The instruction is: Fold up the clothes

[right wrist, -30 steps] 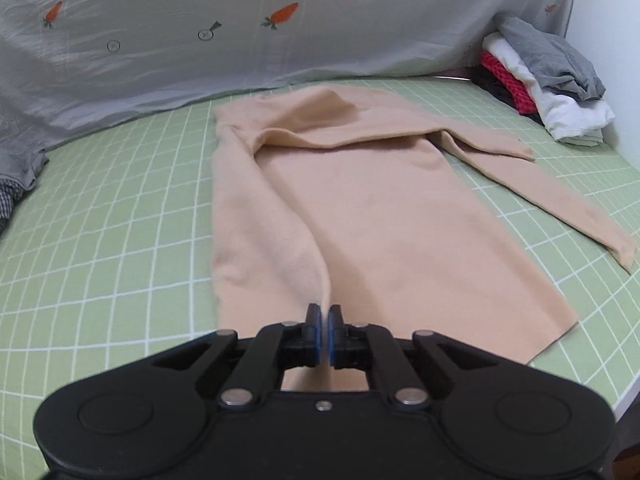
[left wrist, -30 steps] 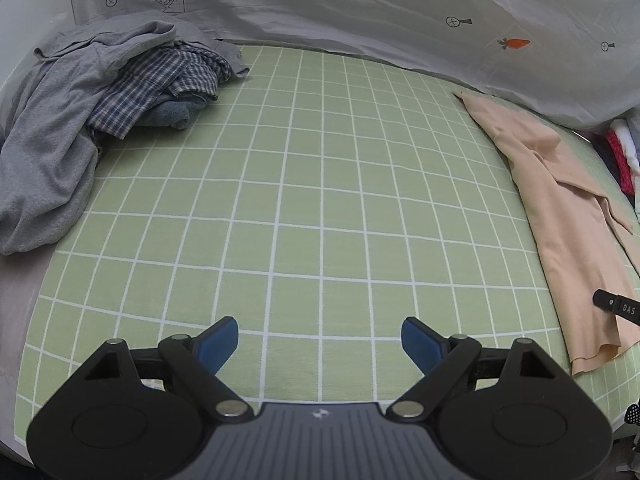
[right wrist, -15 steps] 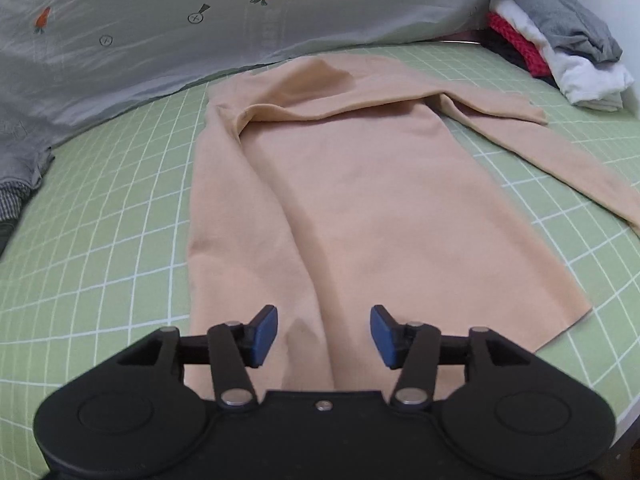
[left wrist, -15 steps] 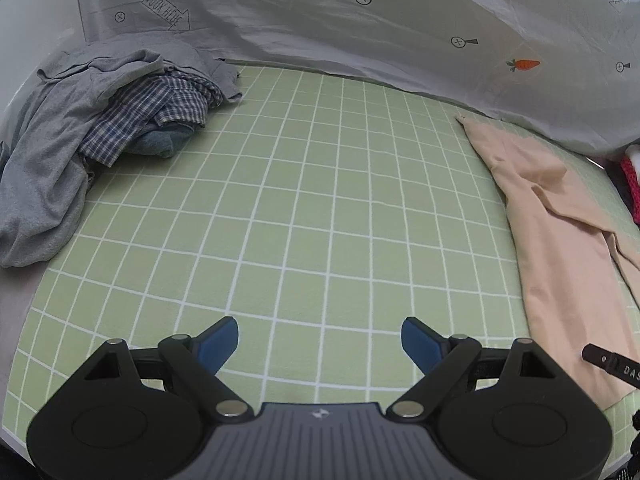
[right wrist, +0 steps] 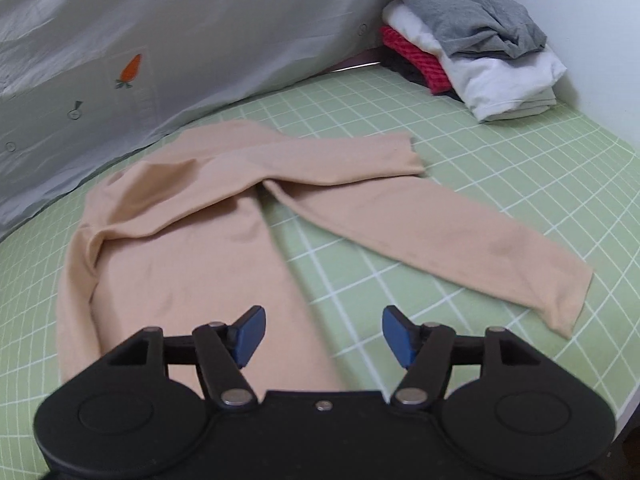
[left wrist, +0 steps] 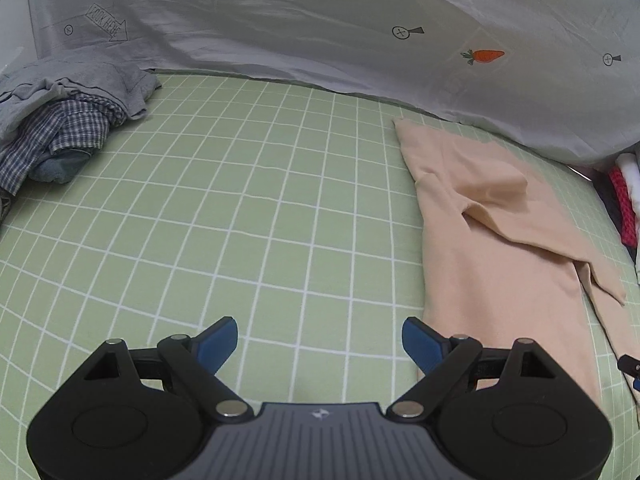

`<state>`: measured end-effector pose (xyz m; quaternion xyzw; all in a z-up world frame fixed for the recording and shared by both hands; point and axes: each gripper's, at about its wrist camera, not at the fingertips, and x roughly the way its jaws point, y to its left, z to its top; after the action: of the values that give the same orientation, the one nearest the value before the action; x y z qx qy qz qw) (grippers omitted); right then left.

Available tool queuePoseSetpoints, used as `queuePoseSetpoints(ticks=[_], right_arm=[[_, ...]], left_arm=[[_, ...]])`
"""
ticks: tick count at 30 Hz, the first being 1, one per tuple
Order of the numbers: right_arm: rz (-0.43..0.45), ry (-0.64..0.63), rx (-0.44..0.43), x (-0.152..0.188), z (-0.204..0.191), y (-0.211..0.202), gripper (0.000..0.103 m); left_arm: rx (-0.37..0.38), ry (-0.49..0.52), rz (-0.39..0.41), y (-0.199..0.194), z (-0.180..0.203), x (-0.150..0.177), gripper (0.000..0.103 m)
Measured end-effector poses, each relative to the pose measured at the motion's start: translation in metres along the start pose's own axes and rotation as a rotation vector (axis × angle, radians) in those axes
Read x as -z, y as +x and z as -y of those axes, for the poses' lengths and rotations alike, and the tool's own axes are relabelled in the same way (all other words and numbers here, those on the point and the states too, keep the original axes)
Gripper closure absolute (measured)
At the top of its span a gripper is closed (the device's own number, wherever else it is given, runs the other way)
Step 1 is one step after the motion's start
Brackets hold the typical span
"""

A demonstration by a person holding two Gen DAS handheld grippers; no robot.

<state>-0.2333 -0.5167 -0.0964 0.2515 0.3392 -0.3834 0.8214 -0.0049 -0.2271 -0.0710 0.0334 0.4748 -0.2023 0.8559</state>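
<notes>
Peach top [right wrist: 192, 248] lies released ahead of my right gripper [right wrist: 320, 336], now spread apart; left gripper [left wrist: 320, 344] gapes empty.

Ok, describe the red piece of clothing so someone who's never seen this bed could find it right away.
Start at the green checked bedsheet and follow it to the far corner by the white wall, where a stack of folded clothes sits. The red knit garment is tucked under the white garment and the grey one on top, the pile's only bright colour.
</notes>
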Motion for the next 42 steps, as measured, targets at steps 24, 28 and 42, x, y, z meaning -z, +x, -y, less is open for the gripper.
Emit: queuePoseSetpoints(ticks=[24, 28, 42], right_arm=[[-0.01, 0.067, 0.116, -0.119, 0.074, 0.147, 0.034], [-0.004, 0.065, 0.113, -0.119, 0.075, 0.148, 0.033], [-0.012, 0.032, 0.104, -0.118, 0.076, 0.149, 0.031]], left_arm=[[-0.071, 0.141, -0.11, 0.112, 0.073, -0.067, 0.013], [-0.049, 0.114, -0.109, 0.104, 0.07, -0.07, 0.013], [-0.089, 0.199, -0.15, 0.116, 0.083, -0.051, 0.012]])
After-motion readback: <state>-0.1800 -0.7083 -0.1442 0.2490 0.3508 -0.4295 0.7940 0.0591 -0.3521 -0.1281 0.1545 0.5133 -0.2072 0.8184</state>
